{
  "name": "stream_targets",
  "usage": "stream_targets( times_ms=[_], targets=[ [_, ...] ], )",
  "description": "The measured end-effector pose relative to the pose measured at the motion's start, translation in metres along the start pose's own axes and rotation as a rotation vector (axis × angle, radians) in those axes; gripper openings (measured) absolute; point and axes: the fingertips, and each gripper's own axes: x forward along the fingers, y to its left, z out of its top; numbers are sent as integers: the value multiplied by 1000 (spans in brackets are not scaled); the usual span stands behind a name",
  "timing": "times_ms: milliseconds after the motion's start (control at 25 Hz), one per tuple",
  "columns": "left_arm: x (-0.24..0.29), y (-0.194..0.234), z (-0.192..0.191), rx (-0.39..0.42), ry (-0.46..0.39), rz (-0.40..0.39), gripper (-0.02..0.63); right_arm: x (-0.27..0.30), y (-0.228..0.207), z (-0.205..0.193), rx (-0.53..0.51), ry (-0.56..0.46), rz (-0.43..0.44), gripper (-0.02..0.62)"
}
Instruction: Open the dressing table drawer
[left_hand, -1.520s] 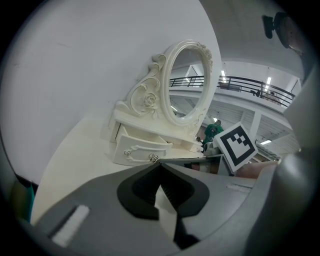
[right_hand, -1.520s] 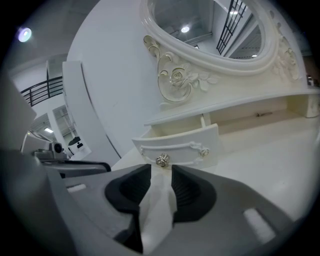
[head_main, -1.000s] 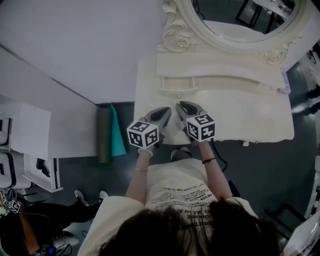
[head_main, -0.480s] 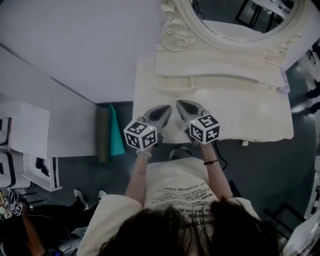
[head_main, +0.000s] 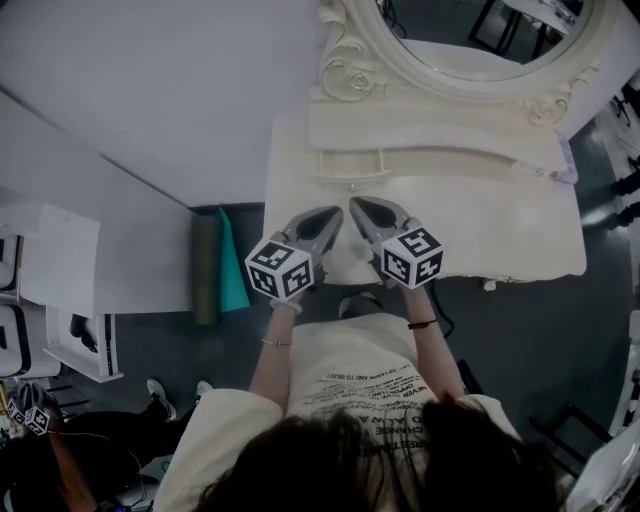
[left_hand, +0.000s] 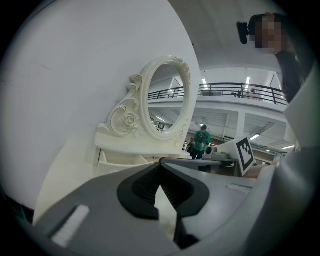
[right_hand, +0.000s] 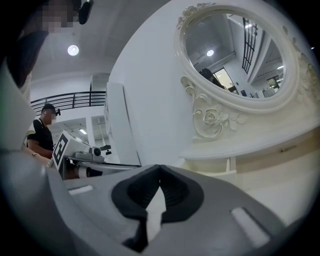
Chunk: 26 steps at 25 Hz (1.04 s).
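Observation:
A cream dressing table (head_main: 500, 230) stands against the white wall under an oval mirror (head_main: 480, 45). Its small drawer (head_main: 352, 163) sits at the left of the low shelf unit, with a knob (head_main: 352, 187) on its front; it also shows as the drawer (left_hand: 122, 159) in the left gripper view and as the drawer (right_hand: 220, 167) in the right gripper view. My left gripper (head_main: 332, 214) and right gripper (head_main: 356, 205) hover side by side over the tabletop, just short of the knob. Both are shut, tips together, with nothing between the jaws.
A green rolled mat (head_main: 222, 262) leans on the floor left of the table. White shelving (head_main: 60, 280) stands further left, and another person (head_main: 60, 445) is at the bottom left. The table's front edge (head_main: 480, 278) runs just ahead of my body.
Both grippers have risen a little and their tips have edged slightly nearer the drawer front. The drawer has not moved.

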Motion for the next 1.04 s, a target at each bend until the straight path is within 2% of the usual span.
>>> stream_targets(
  times_ms=[1040],
  targets=[
    [0,3,-3,-14,-3,-8,-2,4,3,1,-18,-10,13,3]
  ],
)
